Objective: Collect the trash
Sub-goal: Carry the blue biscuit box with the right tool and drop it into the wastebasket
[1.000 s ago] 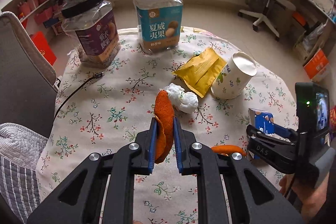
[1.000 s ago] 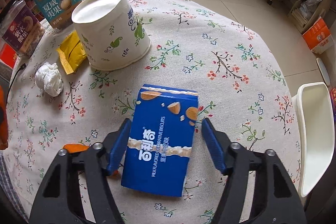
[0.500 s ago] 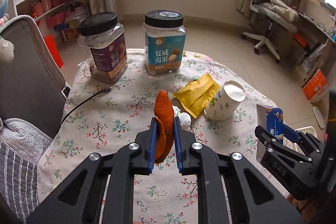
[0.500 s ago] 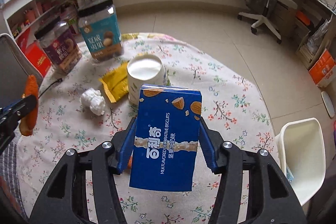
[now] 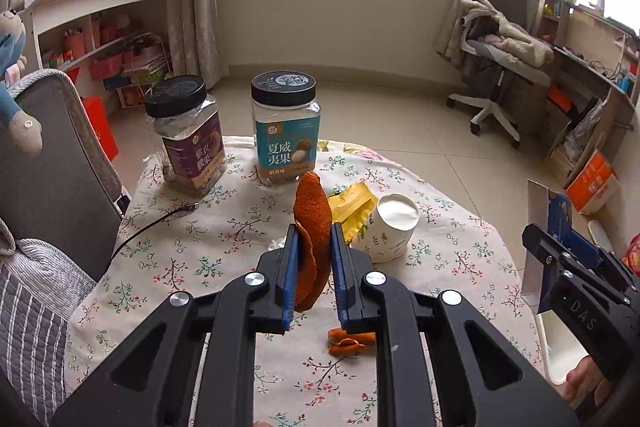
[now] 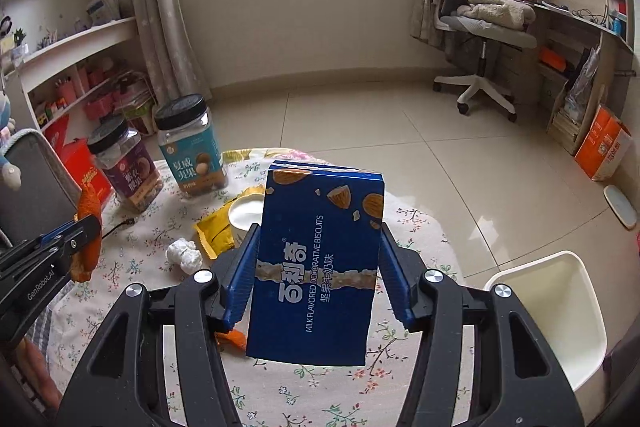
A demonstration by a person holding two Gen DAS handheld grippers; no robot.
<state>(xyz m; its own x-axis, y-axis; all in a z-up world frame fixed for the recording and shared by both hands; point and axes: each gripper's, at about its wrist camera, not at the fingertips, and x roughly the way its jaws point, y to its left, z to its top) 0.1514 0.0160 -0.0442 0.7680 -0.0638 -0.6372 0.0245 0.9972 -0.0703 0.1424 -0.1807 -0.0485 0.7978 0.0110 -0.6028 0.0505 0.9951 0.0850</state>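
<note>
Up above the round table with the floral cloth (image 5: 192,251), a curled strip of orange peel (image 5: 310,227) stood upright, pinched between the narrowly closed blue pads of the left gripper (image 5: 312,247). The right gripper (image 6: 318,259) clamped a blue cardboard biscuit box (image 6: 320,259) by its sides, jaws spread to the box's width. A white plastic bin (image 6: 560,307) sat at the near right, beside the table's edge.
</note>
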